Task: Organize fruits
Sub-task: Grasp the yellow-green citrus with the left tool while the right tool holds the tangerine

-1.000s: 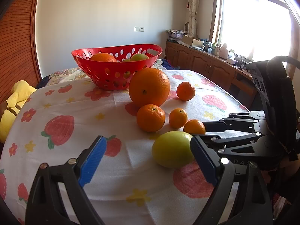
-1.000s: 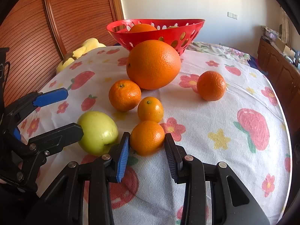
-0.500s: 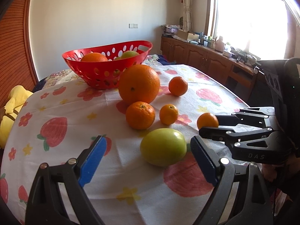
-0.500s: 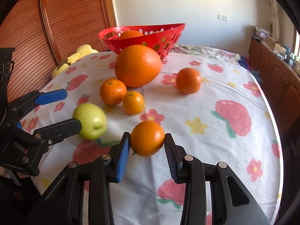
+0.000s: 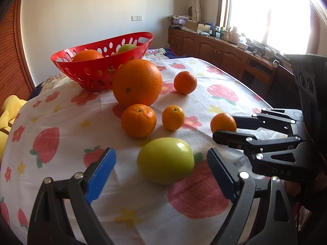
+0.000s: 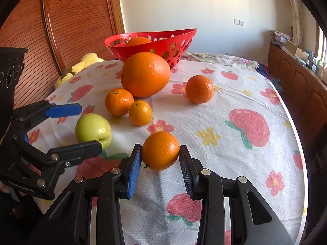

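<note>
Gripping one mandarin, right tongs; left tongs closing round one apple; four oranges loose.

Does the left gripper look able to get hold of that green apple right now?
Probably yes. The left gripper has the green apple between its blue pads with gaps on both sides, and its jaws are closing. Nothing lies between them; the right gripper, holding a small orange, sits off to the side.
</note>
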Demonstrator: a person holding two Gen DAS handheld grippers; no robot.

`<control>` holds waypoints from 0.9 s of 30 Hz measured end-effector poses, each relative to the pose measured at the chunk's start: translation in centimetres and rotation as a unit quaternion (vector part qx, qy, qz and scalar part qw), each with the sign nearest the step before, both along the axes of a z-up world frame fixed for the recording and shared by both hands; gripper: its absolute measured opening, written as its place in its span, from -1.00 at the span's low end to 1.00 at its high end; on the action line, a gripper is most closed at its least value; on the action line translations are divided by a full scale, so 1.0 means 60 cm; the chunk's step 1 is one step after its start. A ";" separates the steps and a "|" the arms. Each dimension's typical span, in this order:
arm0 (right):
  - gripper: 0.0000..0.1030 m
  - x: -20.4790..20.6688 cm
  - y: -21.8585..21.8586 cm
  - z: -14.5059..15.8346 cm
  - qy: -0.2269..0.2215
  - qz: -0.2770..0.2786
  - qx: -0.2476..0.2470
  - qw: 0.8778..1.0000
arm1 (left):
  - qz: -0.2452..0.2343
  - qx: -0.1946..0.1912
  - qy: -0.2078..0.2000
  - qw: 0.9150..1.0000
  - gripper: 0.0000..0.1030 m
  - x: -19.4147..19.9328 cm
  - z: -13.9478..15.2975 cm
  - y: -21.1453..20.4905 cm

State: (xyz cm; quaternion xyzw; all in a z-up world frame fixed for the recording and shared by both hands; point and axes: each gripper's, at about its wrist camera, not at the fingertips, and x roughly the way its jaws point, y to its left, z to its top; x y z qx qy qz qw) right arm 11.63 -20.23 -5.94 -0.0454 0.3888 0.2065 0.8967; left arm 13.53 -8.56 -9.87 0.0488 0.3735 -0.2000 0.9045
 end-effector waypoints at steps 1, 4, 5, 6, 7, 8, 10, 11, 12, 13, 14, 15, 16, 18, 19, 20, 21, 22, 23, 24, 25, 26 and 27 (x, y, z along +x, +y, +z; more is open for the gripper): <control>-0.28 0.000 0.000 0.000 -0.001 -0.001 0.000 1.000 | -0.001 0.002 0.000 1.000 0.70 0.000 -0.001 -0.001; -0.28 0.000 0.001 0.000 -0.001 0.001 -0.002 1.000 | -0.005 0.006 0.009 1.000 0.58 0.004 -0.007 -0.004; -0.28 0.000 0.001 0.000 -0.001 0.001 -0.002 1.000 | -0.004 0.006 0.011 1.000 0.54 0.004 -0.008 -0.003; -0.28 0.000 0.002 -0.001 0.000 0.002 -0.002 1.000 | -0.004 0.004 0.012 1.000 0.48 0.005 -0.009 -0.002; -0.28 0.001 0.002 -0.001 0.000 0.002 -0.002 1.000 | -0.004 0.001 0.014 1.000 0.42 0.005 -0.010 -0.002; -0.28 0.001 0.002 -0.001 0.001 0.002 -0.002 1.000 | -0.005 -0.003 0.016 1.000 0.23 0.006 -0.011 -0.001; -0.28 0.002 0.003 -0.002 0.002 0.003 -0.002 1.000 | -0.008 -0.005 0.021 1.000 0.14 0.006 -0.014 -0.001; -0.28 0.002 0.004 -0.003 0.003 0.004 -0.002 1.000 | -0.011 -0.006 0.022 1.000 0.11 0.005 -0.015 -0.002; -0.28 0.003 0.005 -0.003 0.004 0.004 -0.002 1.000 | -0.013 -0.004 0.020 1.000 0.11 0.005 -0.015 -0.003; -0.28 0.003 0.005 -0.003 0.005 0.005 -0.003 1.000 | -0.013 -0.003 0.020 1.000 0.11 0.005 -0.015 -0.003; -0.28 0.003 0.005 -0.004 0.006 0.005 -0.003 1.000 | -0.013 -0.003 0.020 1.000 0.11 0.005 -0.015 -0.002; -0.28 0.004 0.005 -0.004 0.006 0.005 -0.003 1.000 | -0.013 -0.004 0.022 1.000 0.11 0.005 -0.015 -0.002; -0.28 0.004 0.005 -0.004 0.006 0.005 -0.002 1.000 | -0.014 -0.004 0.023 1.000 0.11 0.007 -0.014 -0.002; -0.28 0.004 0.005 -0.005 0.007 0.005 -0.003 1.000 | -0.015 -0.004 0.026 1.000 0.12 0.008 -0.015 -0.001; -0.28 0.004 0.005 -0.005 0.007 0.005 -0.003 1.000 | -0.017 -0.003 0.029 0.999 0.12 0.009 -0.017 -0.002; -0.28 0.005 0.005 -0.006 0.008 0.005 -0.003 1.000 | -0.017 0.000 0.029 0.999 0.12 0.008 -0.019 -0.003; -0.28 0.005 0.005 -0.006 0.008 0.006 -0.003 1.000 | -0.017 0.003 0.028 0.999 0.11 0.008 -0.021 -0.004; -0.28 0.005 0.005 -0.006 0.008 0.005 -0.003 1.000 | -0.017 0.005 0.026 0.999 0.11 0.008 -0.021 -0.004; -0.28 0.005 0.005 -0.006 0.008 0.005 -0.003 1.000 | -0.017 0.004 0.026 1.000 0.10 0.007 -0.022 -0.004; -0.28 0.005 0.005 -0.007 0.009 0.006 -0.003 1.000 | -0.017 0.002 0.026 1.000 0.10 0.007 -0.022 -0.003; -0.28 0.005 0.005 -0.008 0.009 0.007 -0.003 1.000 | -0.017 0.000 0.027 1.000 0.10 0.007 -0.022 -0.001; -0.28 0.005 0.006 -0.008 0.010 0.007 -0.004 1.000 | -0.017 -0.002 0.027 1.000 0.10 0.006 -0.022 0.000; -0.28 0.005 0.006 -0.009 0.010 0.007 -0.004 1.000 | -0.017 -0.003 0.026 1.000 0.10 0.006 -0.022 0.001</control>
